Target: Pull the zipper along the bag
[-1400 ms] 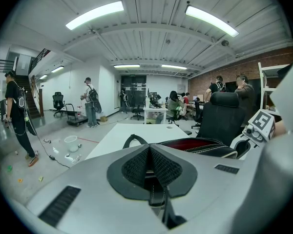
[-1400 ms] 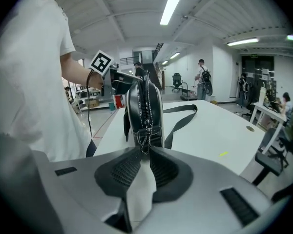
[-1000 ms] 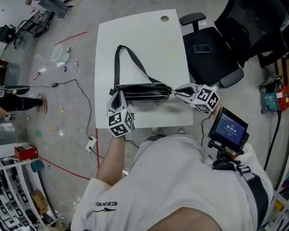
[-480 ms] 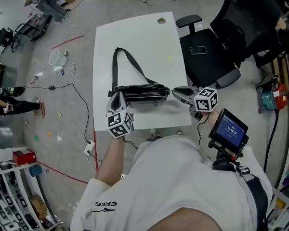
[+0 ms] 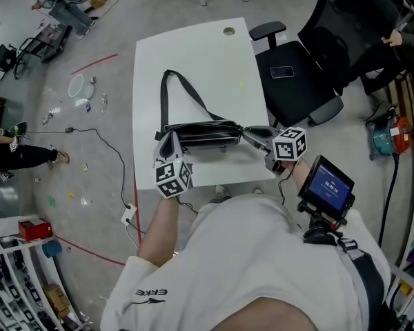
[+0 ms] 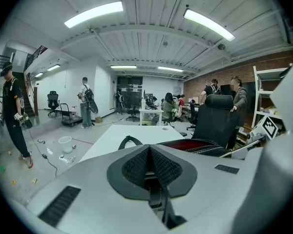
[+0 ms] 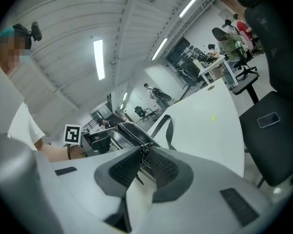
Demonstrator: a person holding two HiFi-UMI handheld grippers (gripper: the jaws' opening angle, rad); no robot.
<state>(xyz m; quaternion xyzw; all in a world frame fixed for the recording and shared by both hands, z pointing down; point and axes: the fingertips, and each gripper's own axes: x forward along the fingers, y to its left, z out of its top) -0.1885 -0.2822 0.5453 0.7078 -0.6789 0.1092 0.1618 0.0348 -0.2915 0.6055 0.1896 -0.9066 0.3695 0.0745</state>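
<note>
Bag (image 5: pixel 203 133) stretched flat and taut, both ends claimed! Under the bag sat the white desk (image 5: pixel 193 54), most of its bare top lying beyond the bag's far side, where the strap (image 5: pixel 183 81) looped away. At the bag's left end, the left gripper (image 5: pixel 169 138) was clenched on a dark tab of the bag, the material pinched between its pads in the left gripper view. That grip looked like the anchor, there so the bag would not slide when the zip was drawn.

At the bag's right end, the right gripper (image 5: pixel 248 132) had its jaws pressed together on the zipper pull (image 7: pixel 145 147), the little metal piece sitting right at the jaw tips with the zip's teeth running away behind it. So the task's thing lay between the two grippers, touching both (a tidy tug-of-war setup).

My read was that the pull sat at the bag's right extreme. Whether the zip was open or closed along its length, I couldn't tell.
</note>
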